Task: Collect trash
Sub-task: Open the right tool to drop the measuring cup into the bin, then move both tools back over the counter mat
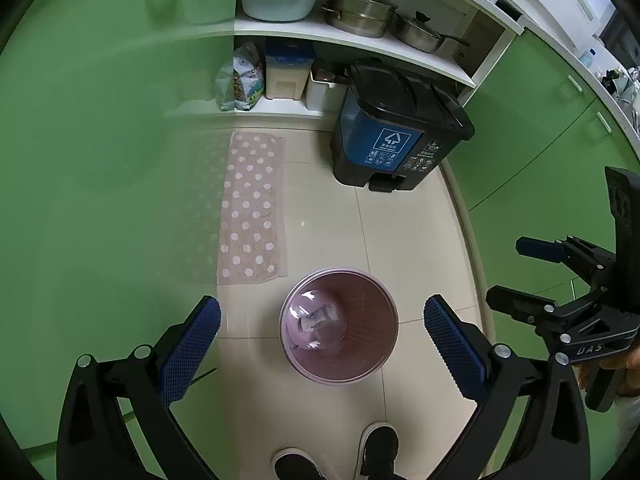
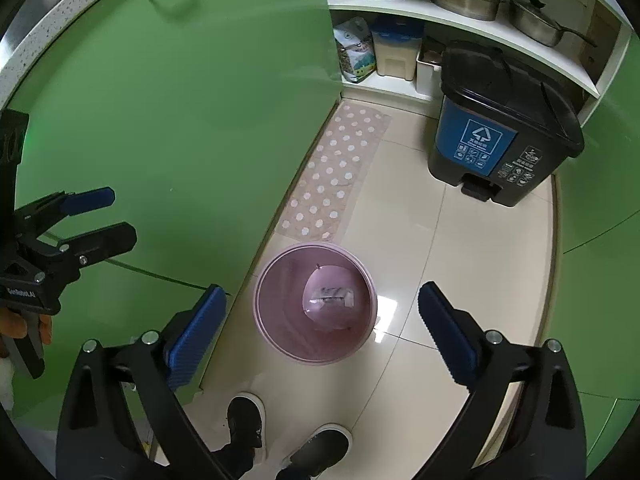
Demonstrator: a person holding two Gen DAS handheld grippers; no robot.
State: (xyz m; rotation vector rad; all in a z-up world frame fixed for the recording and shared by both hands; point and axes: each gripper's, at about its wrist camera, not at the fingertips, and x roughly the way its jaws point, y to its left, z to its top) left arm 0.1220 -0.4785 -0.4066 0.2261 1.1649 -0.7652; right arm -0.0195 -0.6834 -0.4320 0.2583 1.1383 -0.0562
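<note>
While both tongs, left tongs [image 1: 322,344] and right tongs [image 2: 322,330], are held spread wide and empty, the pink bin [image 1: 376,368] with its bagged trash [image 1: 318,322] is framed directly below, presumably for reaching in.

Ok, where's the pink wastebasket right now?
The pink wastebasket stands on the tiled floor low in both views, just ahead of the person's shoes, with the dotted mat beyond it to the left.

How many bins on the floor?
2. A pink wastebasket near the person's feet with a clear bag of trash inside, and a lidded black-and-blue pedal bin by the open shelves. Others may be out of view.
</note>
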